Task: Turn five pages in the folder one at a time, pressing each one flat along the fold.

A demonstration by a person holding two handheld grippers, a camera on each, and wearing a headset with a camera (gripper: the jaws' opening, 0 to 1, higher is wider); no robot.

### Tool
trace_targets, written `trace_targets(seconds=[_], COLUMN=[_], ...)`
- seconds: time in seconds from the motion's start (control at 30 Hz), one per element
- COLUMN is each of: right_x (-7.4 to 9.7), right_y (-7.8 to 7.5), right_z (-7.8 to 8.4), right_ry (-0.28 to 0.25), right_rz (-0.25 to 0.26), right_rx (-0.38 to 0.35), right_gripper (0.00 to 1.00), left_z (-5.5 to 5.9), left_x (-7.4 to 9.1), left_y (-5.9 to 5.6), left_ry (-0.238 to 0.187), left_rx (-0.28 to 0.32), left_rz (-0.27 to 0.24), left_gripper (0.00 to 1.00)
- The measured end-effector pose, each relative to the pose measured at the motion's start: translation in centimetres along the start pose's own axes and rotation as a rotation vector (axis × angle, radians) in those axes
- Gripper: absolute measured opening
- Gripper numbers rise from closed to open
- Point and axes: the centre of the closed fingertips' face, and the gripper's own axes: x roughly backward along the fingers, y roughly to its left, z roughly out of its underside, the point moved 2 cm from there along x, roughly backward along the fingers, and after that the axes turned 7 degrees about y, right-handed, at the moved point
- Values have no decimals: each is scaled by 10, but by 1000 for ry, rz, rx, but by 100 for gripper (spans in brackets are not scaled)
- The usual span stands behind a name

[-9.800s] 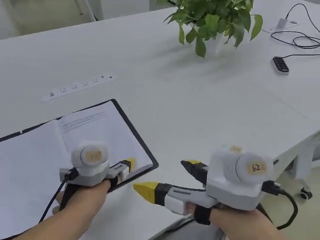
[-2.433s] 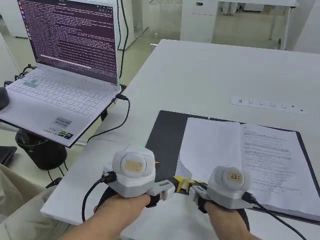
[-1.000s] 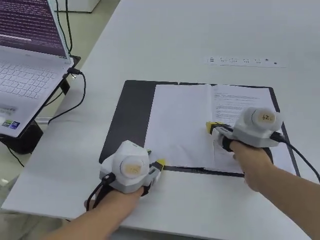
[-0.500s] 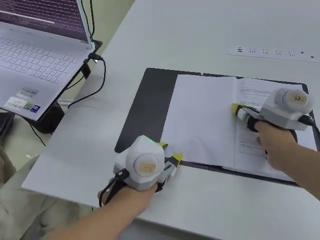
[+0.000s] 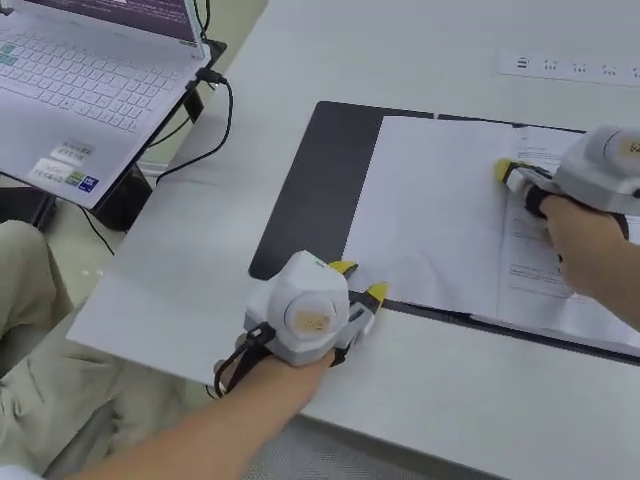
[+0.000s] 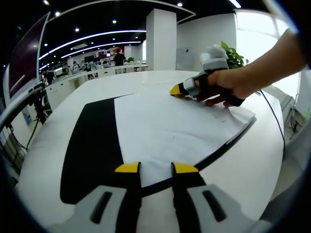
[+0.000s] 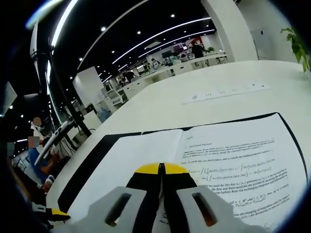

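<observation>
The folder lies open on the white table, its black cover [image 5: 305, 195] to the left. A blank turned page [image 5: 430, 215] lies over it, with a printed page [image 5: 535, 255] to the right. My left gripper [image 5: 360, 280] rests at the near edge of the blank page, jaws open with nothing between them [image 6: 155, 168]. My right gripper [image 5: 507, 172] is shut, its yellow tips [image 7: 160, 168] down on the fold between the blank page [image 7: 131, 165] and the printed page [image 7: 243, 165]. From the left gripper view, the right gripper [image 6: 187, 89] shows over the far part of the page.
An open laptop [image 5: 95, 75] sits at the far left on a lower stand, its cable [image 5: 215, 115] reaching the table edge. A power strip [image 5: 570, 68] lies beyond the folder. The table's near edge runs just behind my left gripper; a person's leg [image 5: 30, 300] is at the left.
The right gripper, still shut, has slid along the fold toward the folder's far edge. The left gripper has stayed at the page's near edge. The head camera has shifted.
</observation>
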Motion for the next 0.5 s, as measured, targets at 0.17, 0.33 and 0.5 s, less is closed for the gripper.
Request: trace_targets(seconds=[0.17, 0.33, 0.5], right_x=[-16, -29, -44], right_y=[-10, -21, -39], right_z=[-10, -24, -38], right_ry=[4, 2, -23], right_rz=[15, 48, 74], right_rx=[27, 64, 64], right_gripper=[0, 0, 0], left_z=[0, 0, 0], left_x=[0, 1, 1], left_y=[0, 0, 0], left_ry=[-2, -5, -6], left_rx=[1, 4, 4], left_rz=[0, -1, 0], left_gripper=[23, 23, 23])
